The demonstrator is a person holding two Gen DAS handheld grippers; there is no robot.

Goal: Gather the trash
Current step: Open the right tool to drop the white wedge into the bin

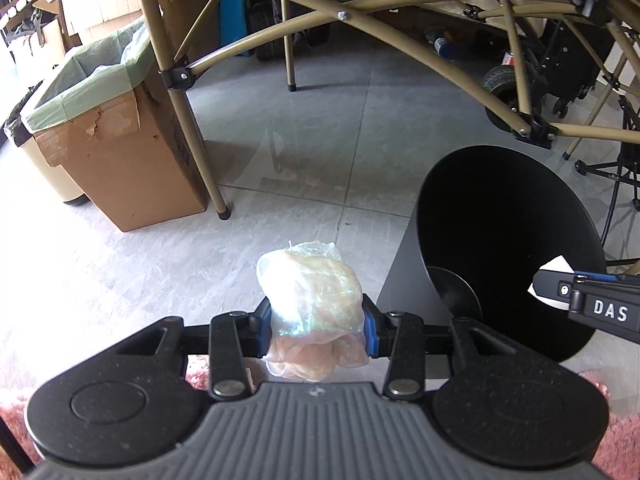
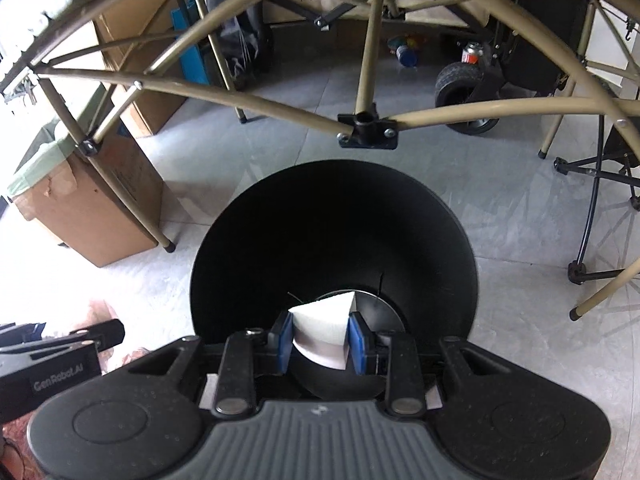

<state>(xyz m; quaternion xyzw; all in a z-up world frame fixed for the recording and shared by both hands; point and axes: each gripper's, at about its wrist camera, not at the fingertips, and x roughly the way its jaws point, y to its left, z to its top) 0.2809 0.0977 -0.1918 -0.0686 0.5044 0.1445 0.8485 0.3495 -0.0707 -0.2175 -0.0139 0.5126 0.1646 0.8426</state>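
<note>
My left gripper (image 1: 316,326) is shut on a crumpled clear plastic wrapper (image 1: 312,288), held above the grey floor just left of a round black bin (image 1: 512,220). My right gripper (image 2: 320,340) is shut on a folded white paper (image 2: 324,320) and holds it over the open mouth of the black bin (image 2: 332,232). The right gripper also shows in the left wrist view (image 1: 560,288) with the white paper (image 1: 556,266) above the bin. The left gripper's body shows at the left edge of the right wrist view (image 2: 60,348).
A cardboard box lined with a green bag (image 1: 116,128) stands at the left beside a beige bin (image 1: 36,156). Tan folding table legs (image 1: 200,136) cross overhead. A wheeled cart (image 2: 464,84) and a black stand (image 2: 596,216) are at the back right. Pink rug (image 1: 612,440) lies below.
</note>
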